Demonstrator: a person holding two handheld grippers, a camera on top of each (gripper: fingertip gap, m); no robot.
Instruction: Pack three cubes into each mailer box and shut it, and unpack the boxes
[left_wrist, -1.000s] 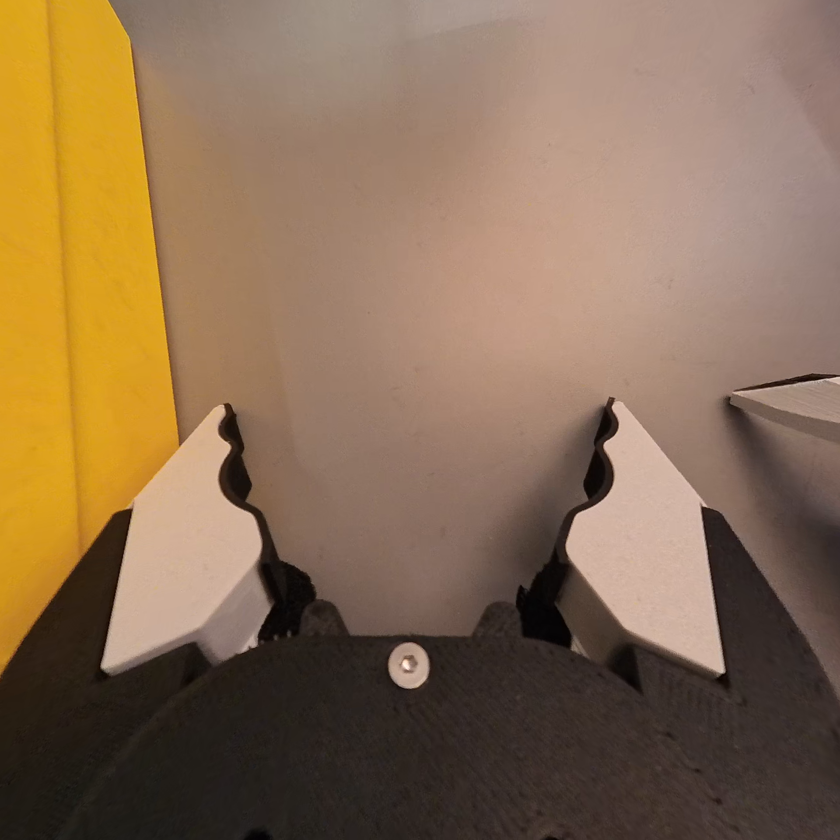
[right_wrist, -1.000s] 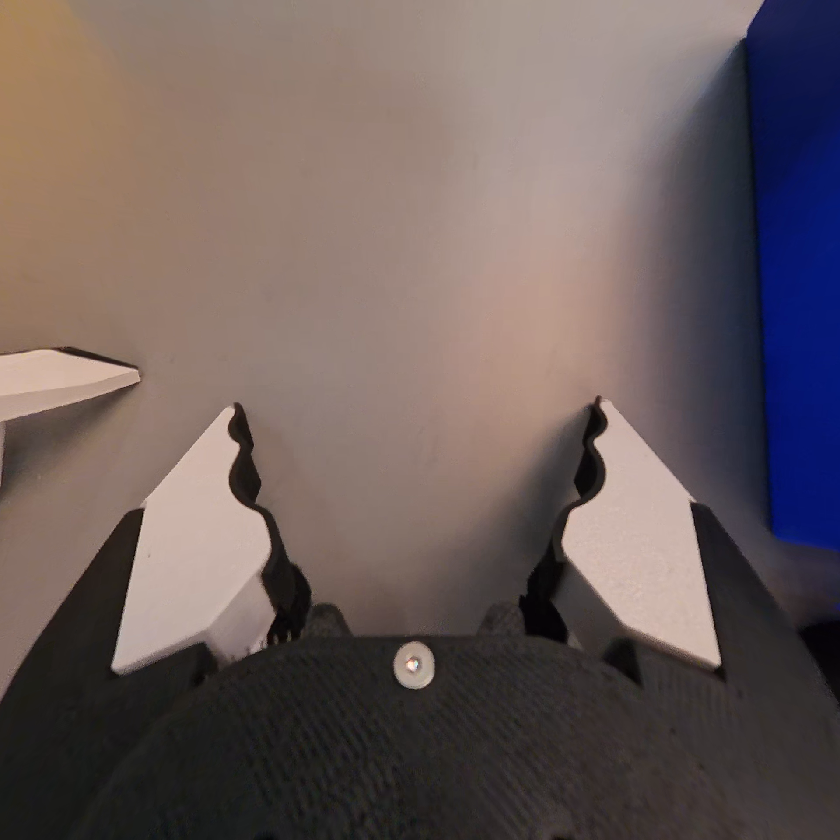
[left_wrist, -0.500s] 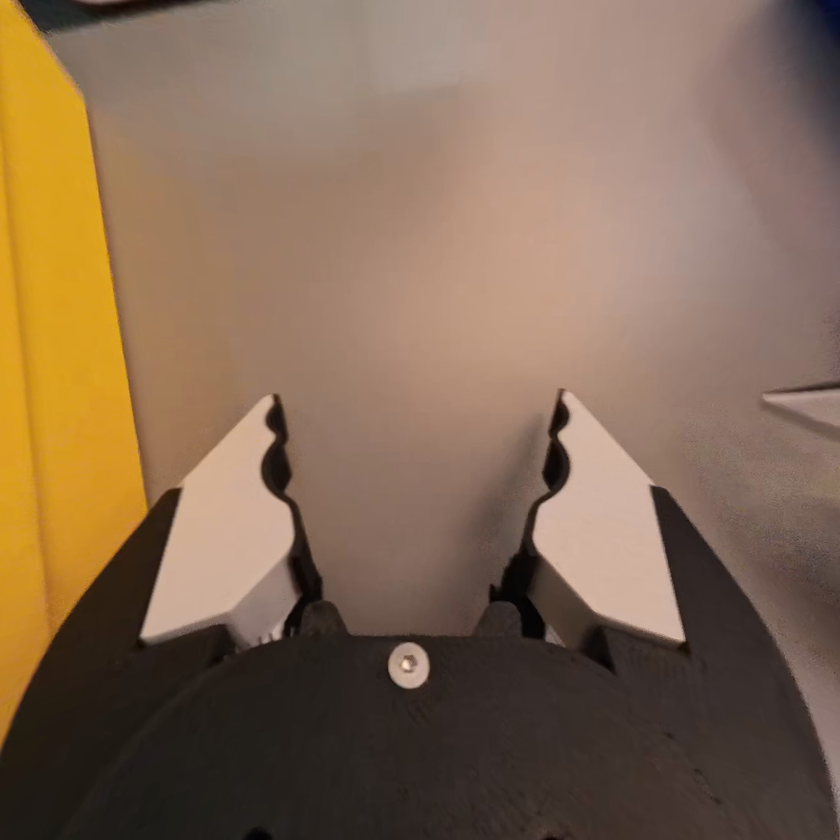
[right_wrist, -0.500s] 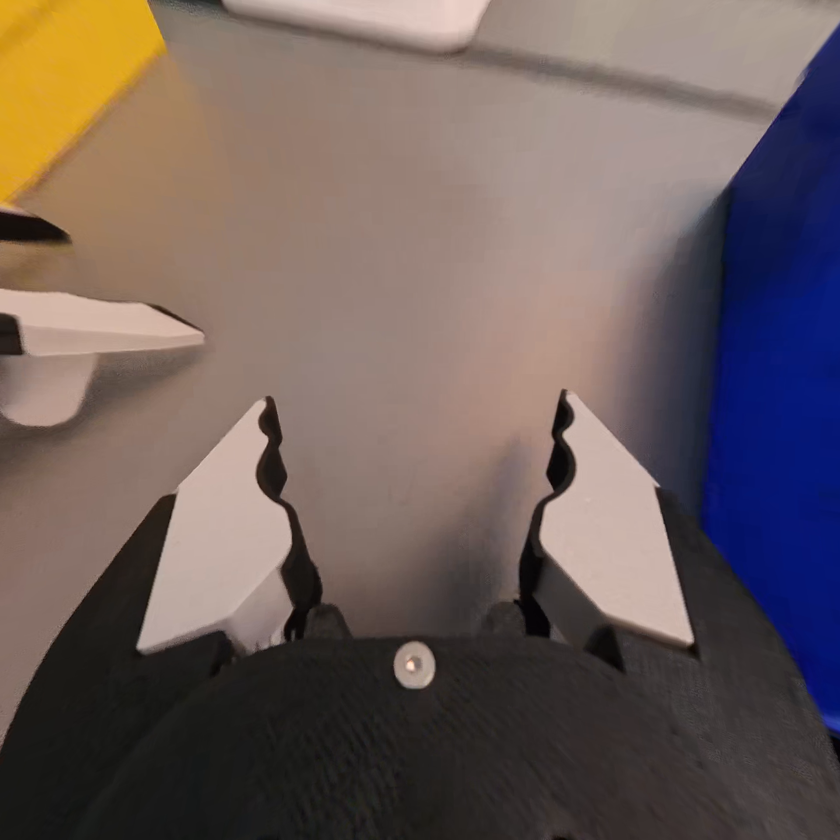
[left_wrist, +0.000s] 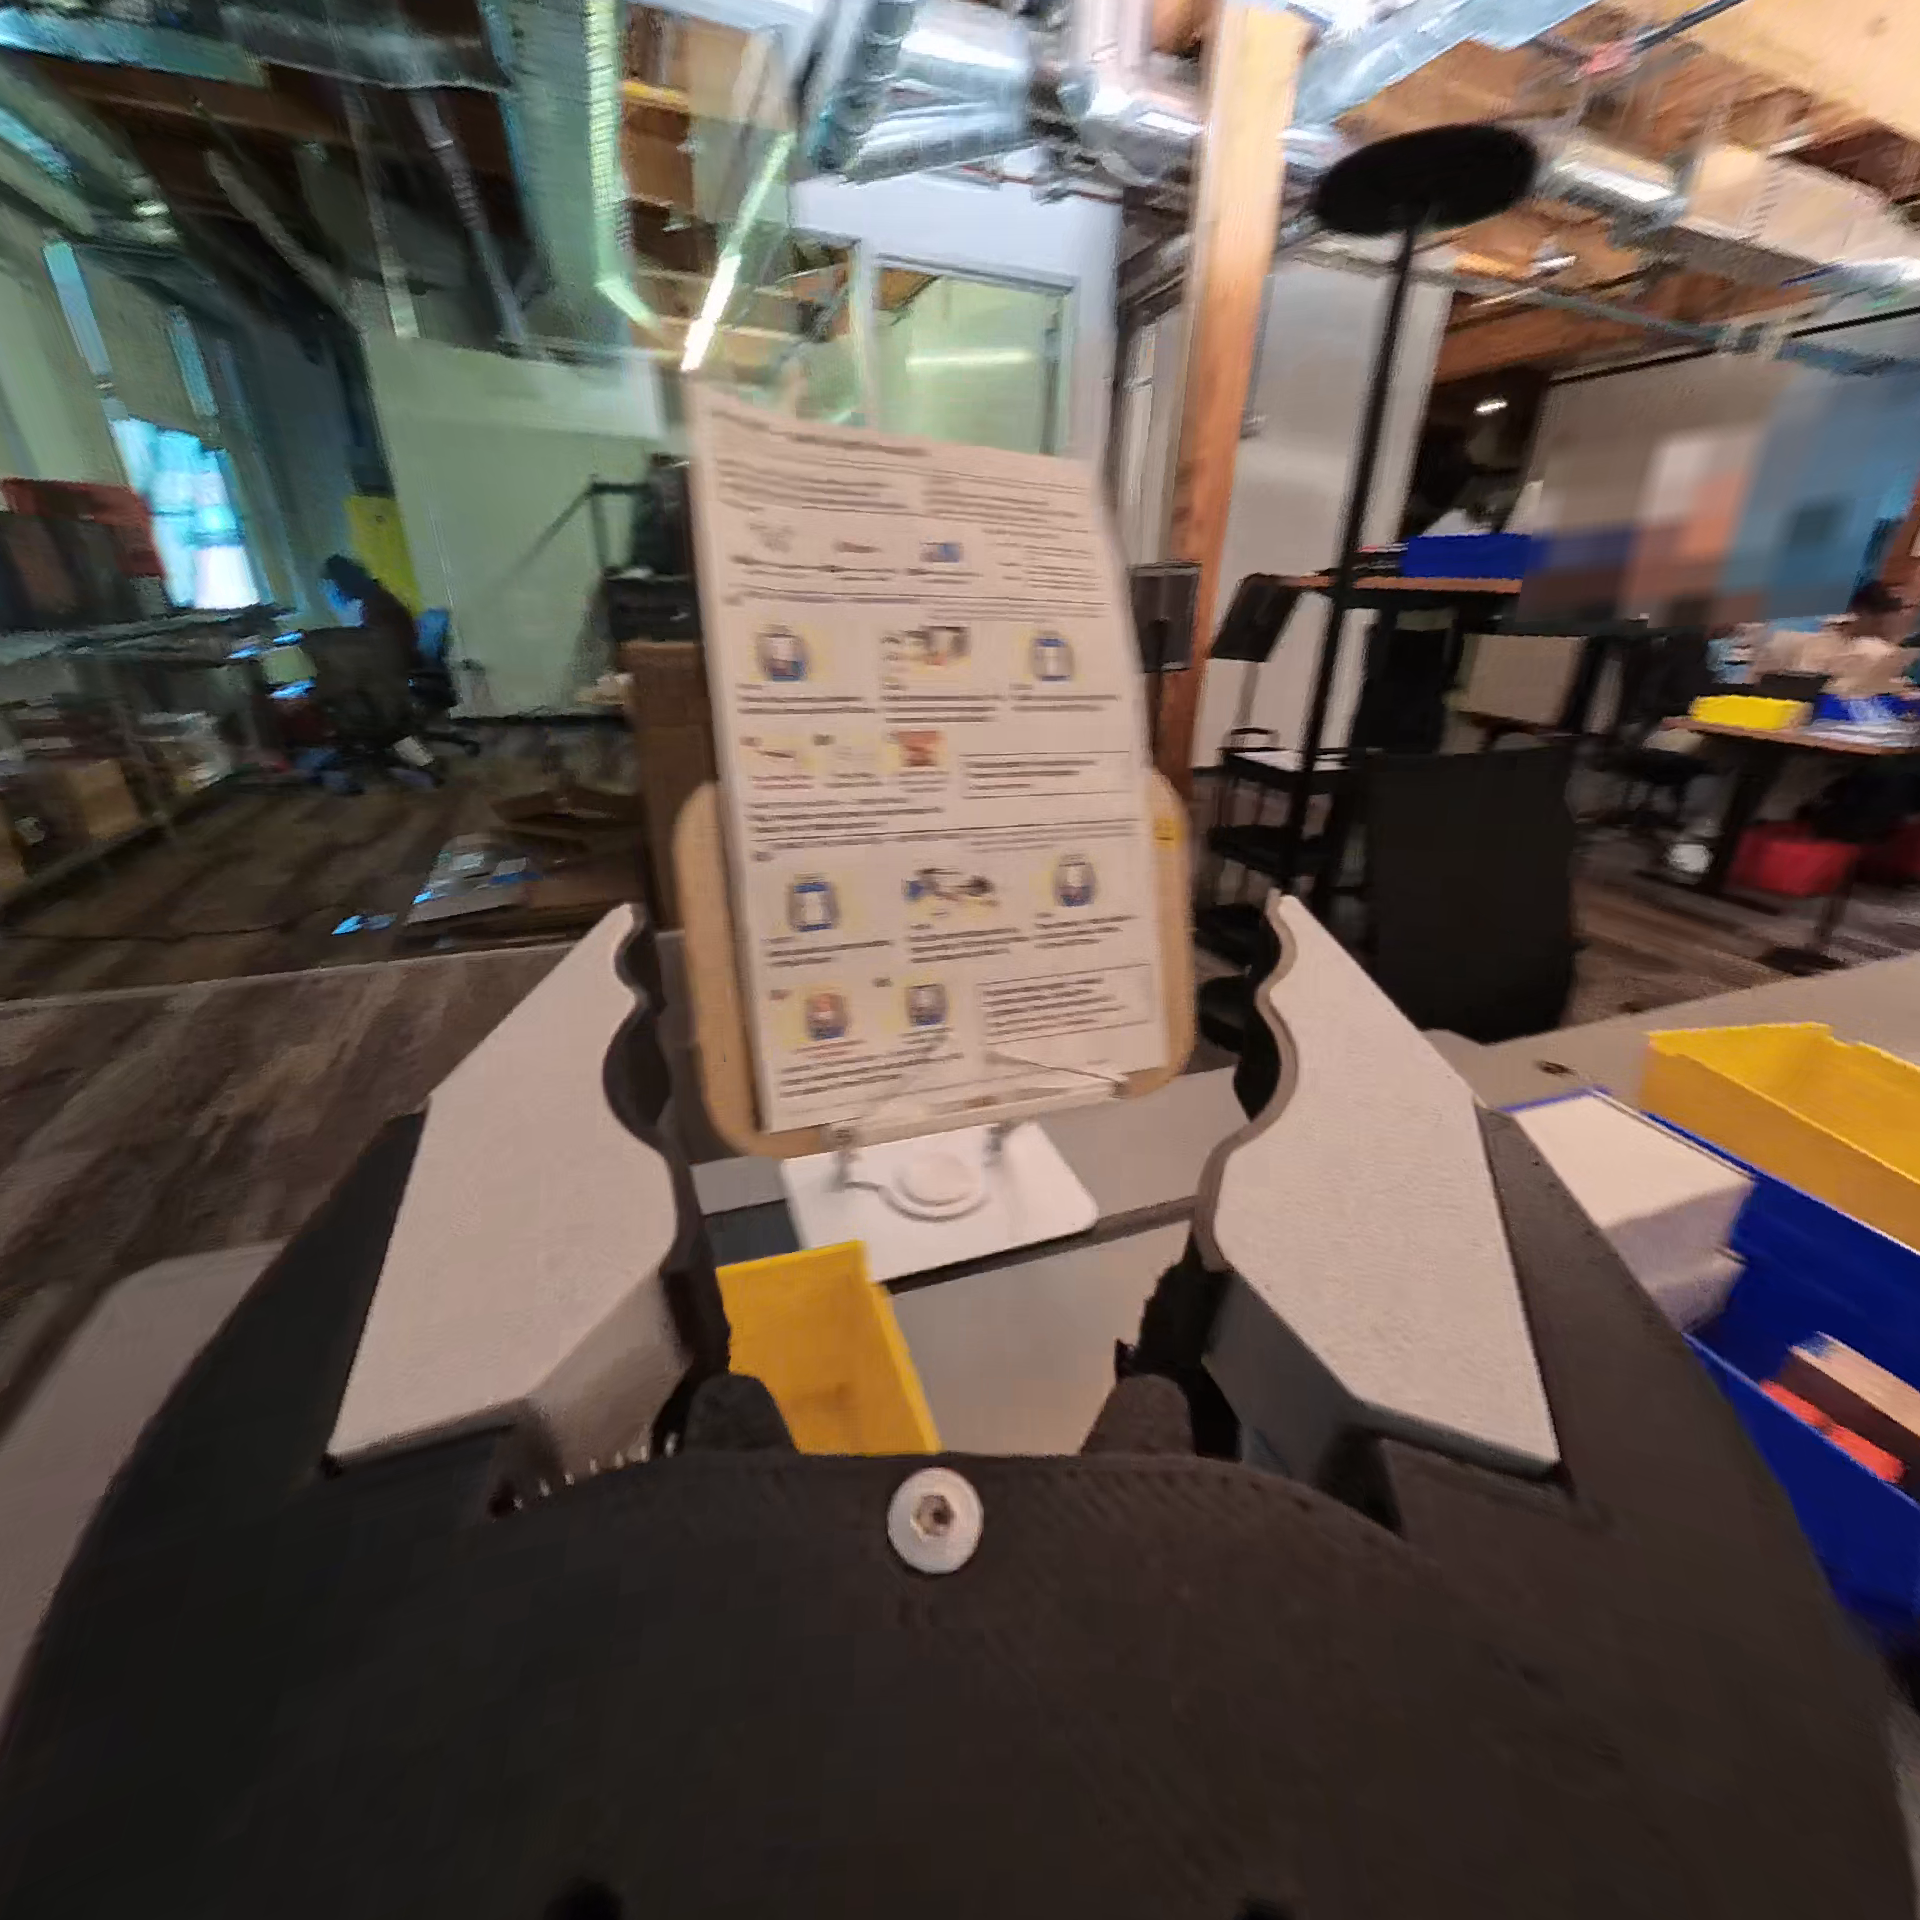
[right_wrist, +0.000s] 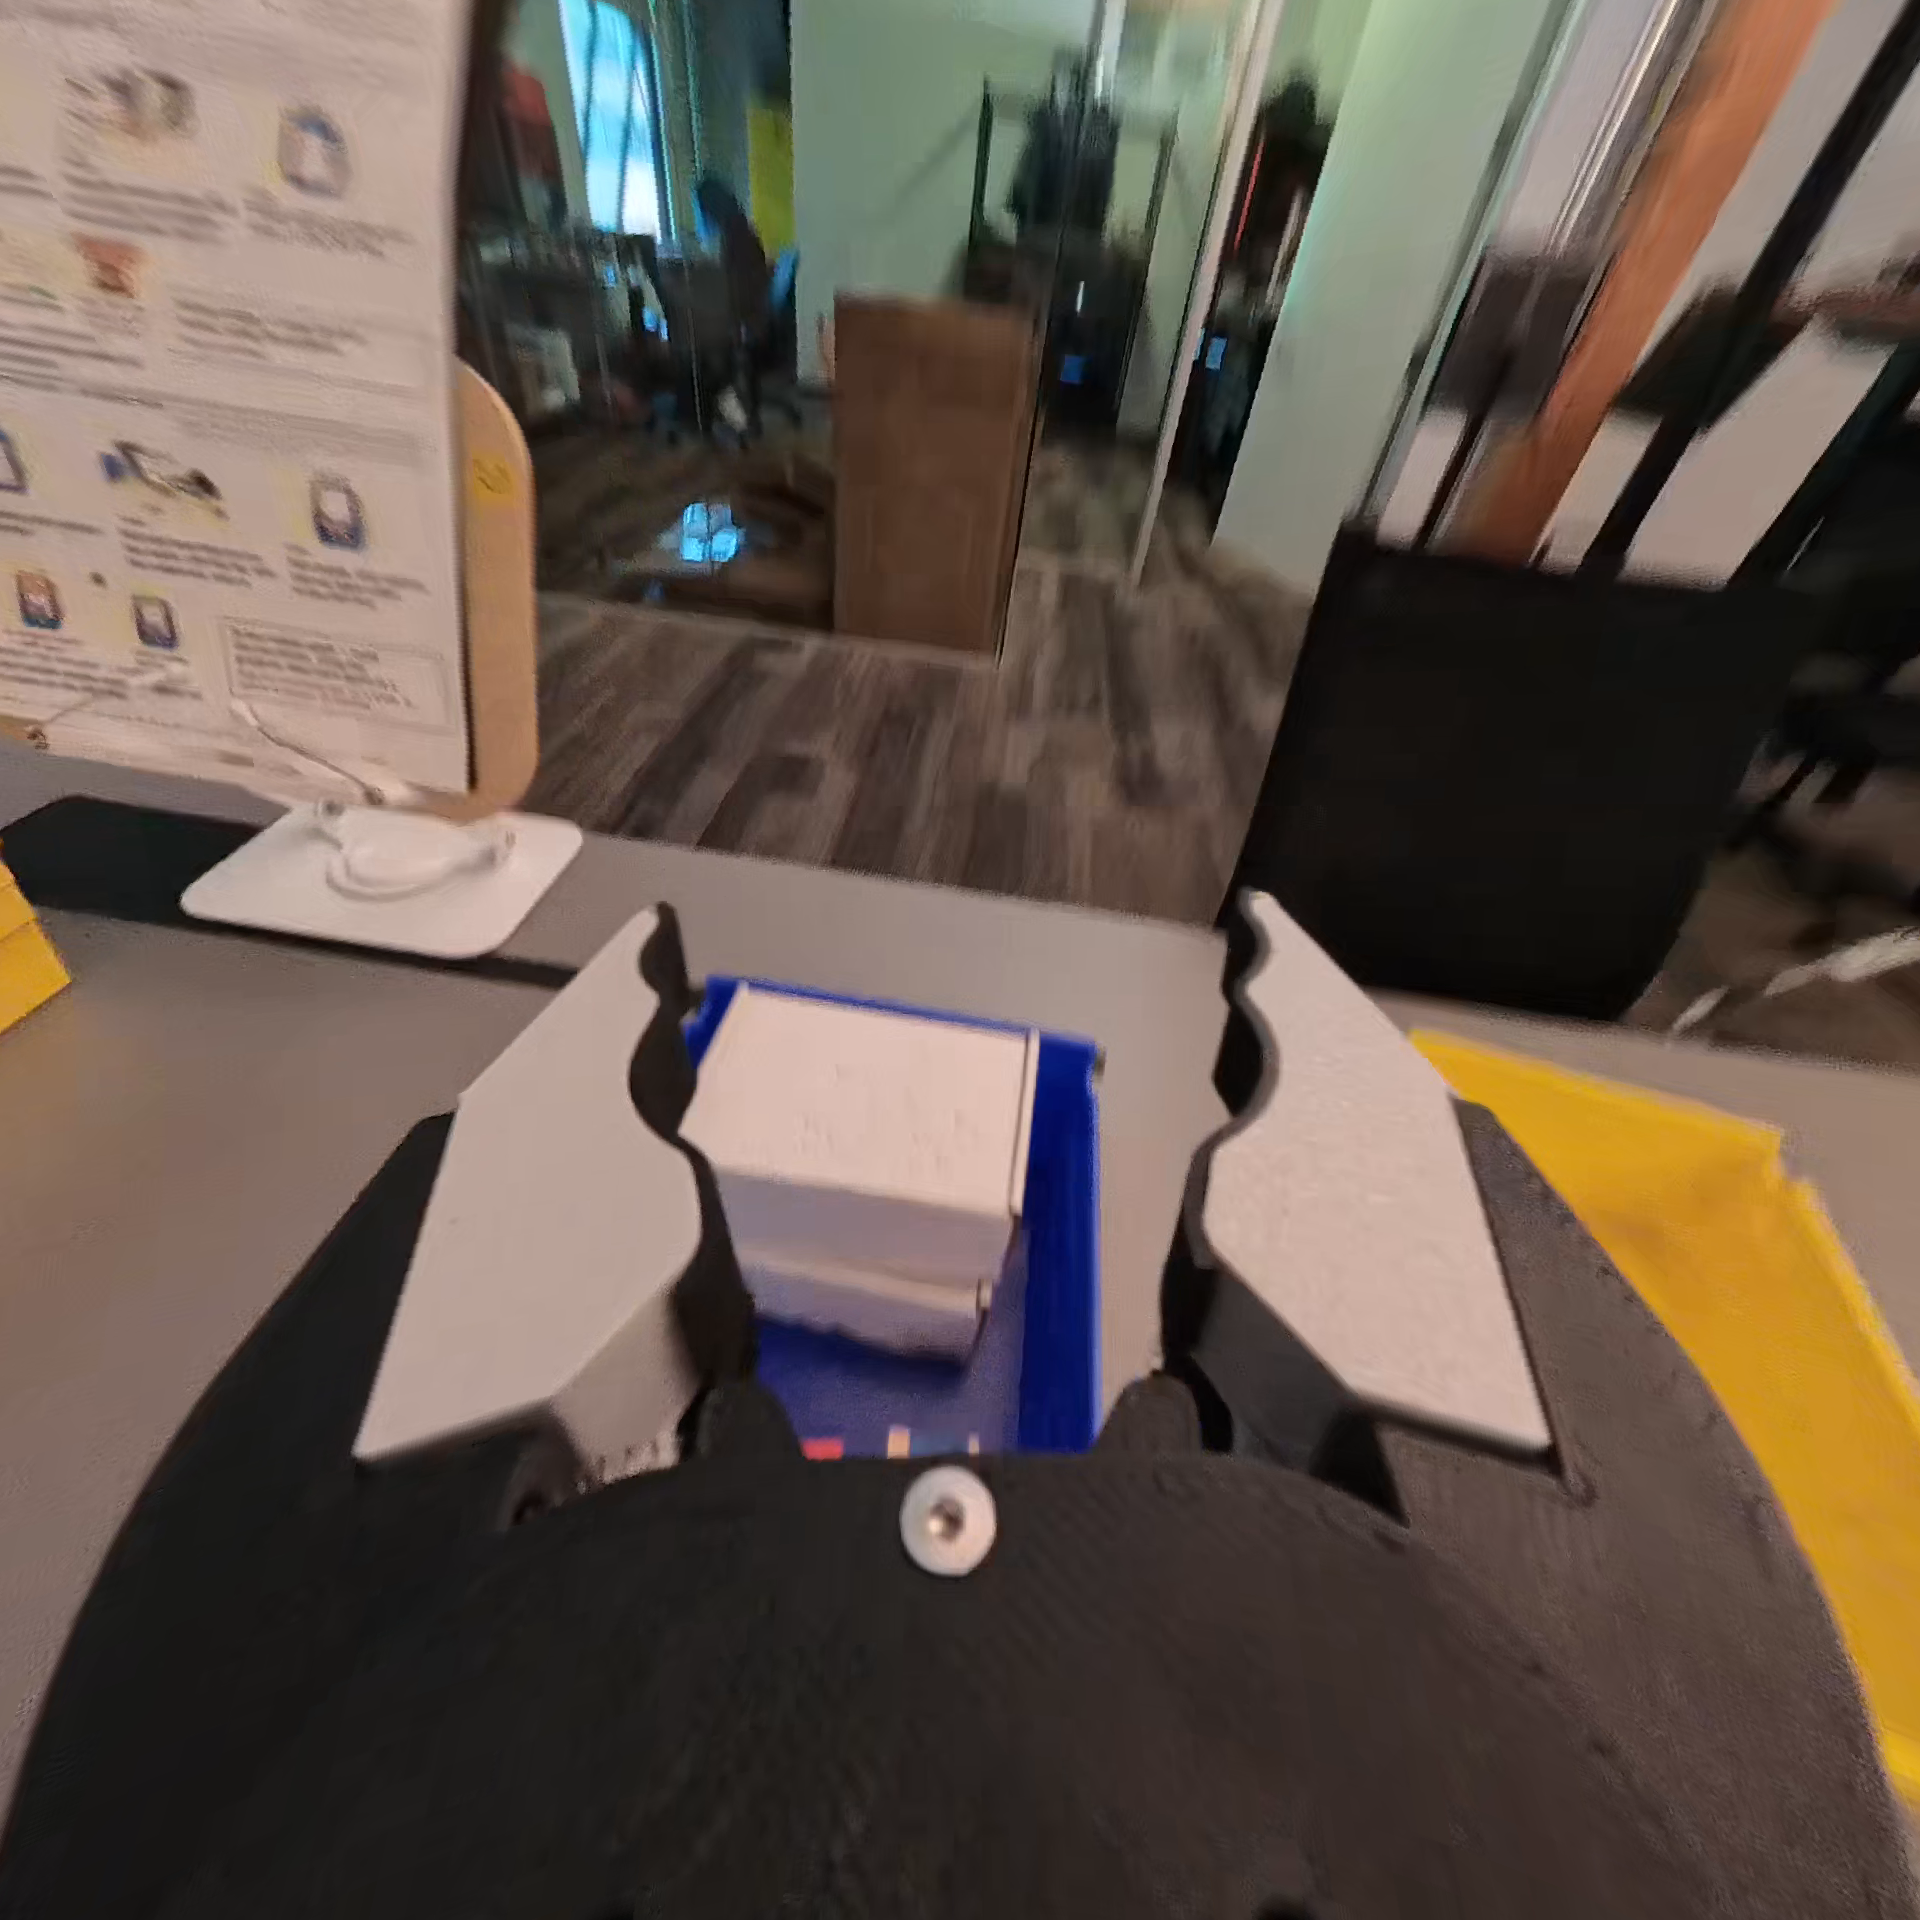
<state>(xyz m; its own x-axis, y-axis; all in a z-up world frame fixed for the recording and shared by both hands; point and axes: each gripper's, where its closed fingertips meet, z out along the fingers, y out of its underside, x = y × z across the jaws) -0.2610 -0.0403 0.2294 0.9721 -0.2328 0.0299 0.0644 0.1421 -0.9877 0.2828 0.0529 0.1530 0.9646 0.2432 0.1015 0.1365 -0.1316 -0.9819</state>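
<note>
Right claw (right_wrist: 951, 1039) released, empty; white boxes (right_wrist: 868, 1122) in blue bin (right_wrist: 1060, 1195) straight ahead, 12 o'clock. Left claw (left_wrist: 951, 1049) released, farther.

Both wrist views look level across the table (left_wrist: 997, 1340); each shows the instruction sheet (left_wrist: 925, 748) and blue bin (right_wrist: 1060, 1226).

Count: 2 white mailer boxes (right_wrist: 862, 1122) stacked in 1 blue bin (right_wrist: 1060, 1195). 2 yellow bins (left_wrist: 821, 1351) (left_wrist: 1797, 1112), 1 instruction sheet (left_wrist: 925, 748) on 1 white stand (left_wrist: 940, 1195). Cubes too blurred to count.
</note>
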